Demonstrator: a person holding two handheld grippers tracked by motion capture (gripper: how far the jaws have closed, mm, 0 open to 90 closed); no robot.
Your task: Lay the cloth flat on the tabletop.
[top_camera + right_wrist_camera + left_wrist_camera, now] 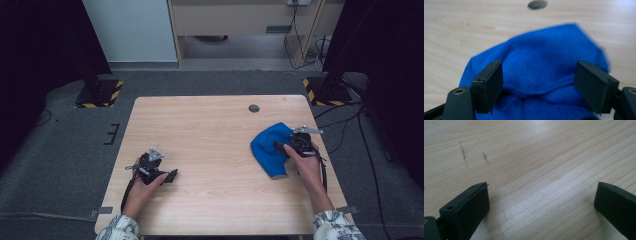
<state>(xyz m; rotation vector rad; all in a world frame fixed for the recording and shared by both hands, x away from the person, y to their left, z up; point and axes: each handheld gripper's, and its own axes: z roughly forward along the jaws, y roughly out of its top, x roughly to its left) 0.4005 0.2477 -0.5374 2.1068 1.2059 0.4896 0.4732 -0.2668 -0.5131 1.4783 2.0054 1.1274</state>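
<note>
The blue cloth [270,146] is seen at the table's [215,125] right side, just left of the right gripper [279,146]. Its jaws are spread, cloth lying between them unpinched. The left gripper [172,176], also spread, is rested at the near left.

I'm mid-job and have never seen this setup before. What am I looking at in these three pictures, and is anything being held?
No robot arm here: a person at a wooden table holds a hand-held two-jaw tool in each hand. The wide picture comes from a fixed camera above, looking down. The other two come from cameras riding on each tool, looking along its black jaws.

The left gripper rests low over bare wood, jaws wide apart with nothing between them. The right gripper is at a crumpled blue cloth; in its own view the jaws stand open on either side of the cloth's bunched middle, not pressing it. So nothing is held. A small dark round spot sits near the table's far edge.
</note>
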